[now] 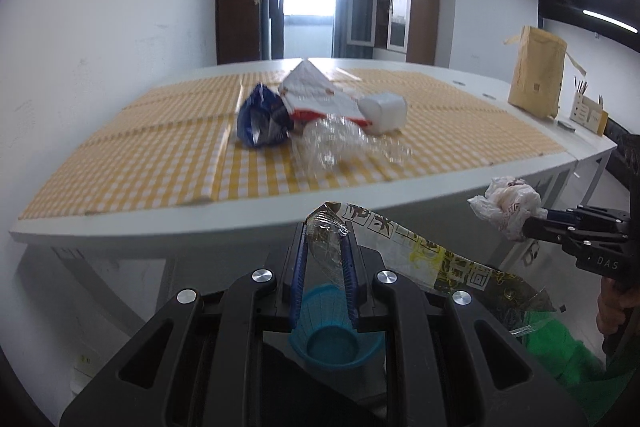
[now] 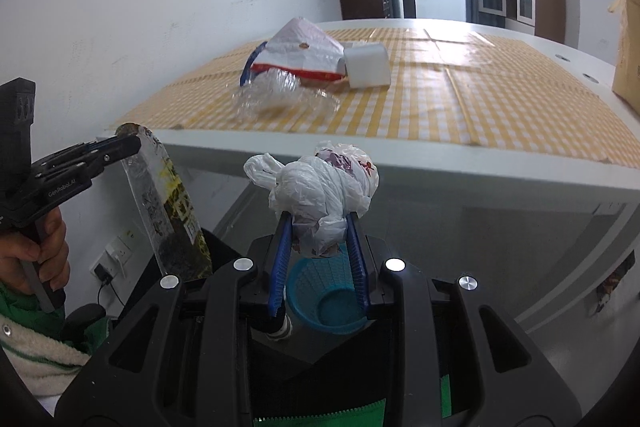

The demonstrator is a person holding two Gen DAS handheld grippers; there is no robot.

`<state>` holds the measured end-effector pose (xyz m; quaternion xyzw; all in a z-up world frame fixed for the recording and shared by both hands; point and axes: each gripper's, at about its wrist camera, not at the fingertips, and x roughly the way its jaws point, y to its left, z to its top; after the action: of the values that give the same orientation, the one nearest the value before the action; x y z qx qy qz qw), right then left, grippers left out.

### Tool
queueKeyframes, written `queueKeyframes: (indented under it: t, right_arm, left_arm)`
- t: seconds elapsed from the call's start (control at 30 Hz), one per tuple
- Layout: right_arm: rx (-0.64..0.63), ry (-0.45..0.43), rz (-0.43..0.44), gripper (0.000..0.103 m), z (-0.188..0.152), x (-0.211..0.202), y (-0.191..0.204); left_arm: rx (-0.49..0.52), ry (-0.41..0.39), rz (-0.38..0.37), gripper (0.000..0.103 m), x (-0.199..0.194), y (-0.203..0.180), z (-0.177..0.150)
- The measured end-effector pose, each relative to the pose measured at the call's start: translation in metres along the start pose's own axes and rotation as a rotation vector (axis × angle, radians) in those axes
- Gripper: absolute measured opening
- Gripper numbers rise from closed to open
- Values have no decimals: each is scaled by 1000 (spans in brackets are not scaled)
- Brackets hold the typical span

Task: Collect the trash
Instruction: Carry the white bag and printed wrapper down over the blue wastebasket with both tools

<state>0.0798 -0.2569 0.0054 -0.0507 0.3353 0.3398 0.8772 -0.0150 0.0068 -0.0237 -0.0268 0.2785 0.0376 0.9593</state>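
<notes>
Table (image 1: 120,227), white, covered by a yellow checked cloth (image 1: 140,155): landmark for all entries below
Brown paper bag (image 1: 536,75), upright at the table's far right edge; contents not visible
Red-and-white bag (image 1: 316,95), blue foil packet (image 1: 260,117), crushed clear bottle (image 1: 336,143), white tub (image 1: 384,113): one pile mid-table
Blue basket (image 1: 332,331), on the floor below the table's near edge; looks empty
Left gripper (image 1: 326,231), off the near edge, above the basket, clamped on a clear printed wrapper (image 1: 440,259)
Right gripper (image 2: 320,219), likewise off the edge, clamped on a crumpled white plastic bag (image 2: 320,187)
</notes>
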Motion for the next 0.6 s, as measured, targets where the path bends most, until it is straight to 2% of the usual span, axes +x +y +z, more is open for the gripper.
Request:
queueKeyframes:
  t: [0.3,0.6]
  right_arm:
    - [19,100,24,26,-27,36,0]
    - [84,234,0,26,-51,98,-16]
  left_arm:
    - [20,122,-21,16,37,-7,-36]
    - [3,271,-20,16,99,-2,-74]
